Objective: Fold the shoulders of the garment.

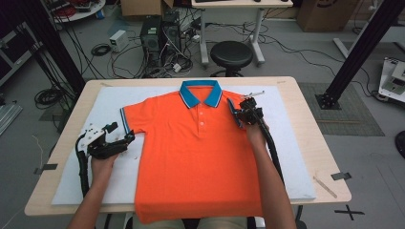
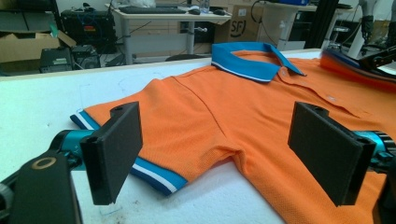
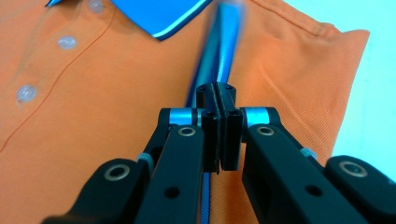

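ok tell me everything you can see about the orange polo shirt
The orange polo shirt lies front up on a white pad, hem hanging over the table's near edge. It looks like knit piqué, with a blue collar, white-striped blue cuffs and three white buttons. The right gripper is shut on one sleeve's blue cuff, folded in over the chest. The left gripper sits open beside the other sleeve, which lies flat.

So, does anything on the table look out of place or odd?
Yes. On the orange polo shirt, one sleeve is folded over the chest, its blue cuff pinched in the shut right gripper. The other sleeve lies flat.
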`<state>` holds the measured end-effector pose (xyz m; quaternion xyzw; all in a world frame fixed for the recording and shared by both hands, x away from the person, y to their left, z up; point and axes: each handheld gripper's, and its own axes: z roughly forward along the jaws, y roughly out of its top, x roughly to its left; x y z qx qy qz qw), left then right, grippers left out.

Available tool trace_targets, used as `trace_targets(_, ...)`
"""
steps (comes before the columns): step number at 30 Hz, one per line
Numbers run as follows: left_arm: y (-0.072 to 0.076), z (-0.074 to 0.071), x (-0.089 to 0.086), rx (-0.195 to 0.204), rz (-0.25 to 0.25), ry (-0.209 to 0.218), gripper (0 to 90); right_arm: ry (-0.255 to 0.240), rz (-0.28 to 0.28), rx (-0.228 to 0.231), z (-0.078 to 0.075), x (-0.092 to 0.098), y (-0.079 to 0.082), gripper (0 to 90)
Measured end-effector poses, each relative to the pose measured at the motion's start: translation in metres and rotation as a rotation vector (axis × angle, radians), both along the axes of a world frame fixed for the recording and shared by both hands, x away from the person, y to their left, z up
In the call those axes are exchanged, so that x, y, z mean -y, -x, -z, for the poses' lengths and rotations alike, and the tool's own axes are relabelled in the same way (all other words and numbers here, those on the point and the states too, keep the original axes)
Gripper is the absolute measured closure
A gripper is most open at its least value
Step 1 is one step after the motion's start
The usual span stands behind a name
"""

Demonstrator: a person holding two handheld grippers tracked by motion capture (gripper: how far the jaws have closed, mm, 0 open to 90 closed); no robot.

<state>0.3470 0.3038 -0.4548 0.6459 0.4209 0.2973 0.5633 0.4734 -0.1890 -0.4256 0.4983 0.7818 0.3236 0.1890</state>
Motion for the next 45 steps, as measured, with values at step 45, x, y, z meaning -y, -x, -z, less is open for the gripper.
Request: trace_targets(45, -0.001, 0.0, -0.003, -0.01, 0.01, 0.035, 20.2, -0.086, 0.025, 0.068, 0.001, 0.035, 0.038, 51.3)
